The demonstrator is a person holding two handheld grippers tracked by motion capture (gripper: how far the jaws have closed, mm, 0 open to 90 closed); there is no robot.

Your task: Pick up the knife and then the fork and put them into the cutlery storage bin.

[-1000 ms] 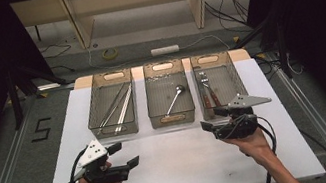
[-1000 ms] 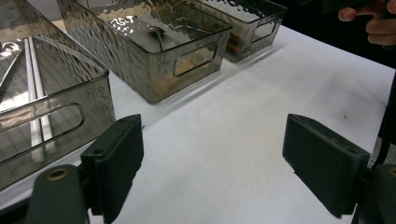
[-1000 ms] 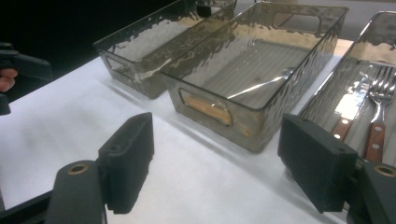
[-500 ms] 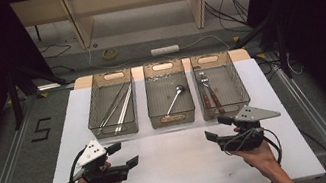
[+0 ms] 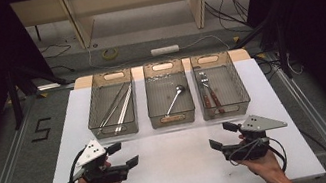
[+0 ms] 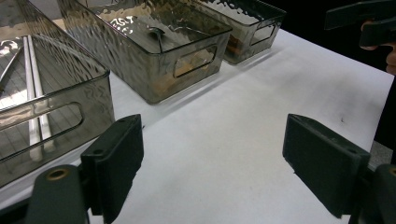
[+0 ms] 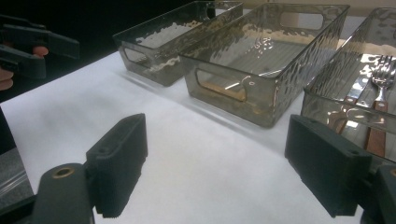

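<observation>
Pulled back from the fork tray [image 5: 220, 85] since a sec ago, the right gripper [image 5: 223, 136] now sits low over the white table [image 5: 180, 169], jaws just opened wide w/ nothing between them. Left gripper [image 5: 123, 155] holds opposite, also wide & empty. Beyond both: three trays, w/ forks [image 7: 379, 93] in the one just ahead of the right gripper.

Light falls from above onto the white table [image 5: 175, 170], which reads bright against dark surroundings at both sides. The high view is soft and slightly grainy. The bins [image 6: 154, 56] carry rippled glare on their textured walls and cast soft shadows at their bases. In both gripper views the near black pads [image 7: 119, 168] are slightly blurred.
</observation>
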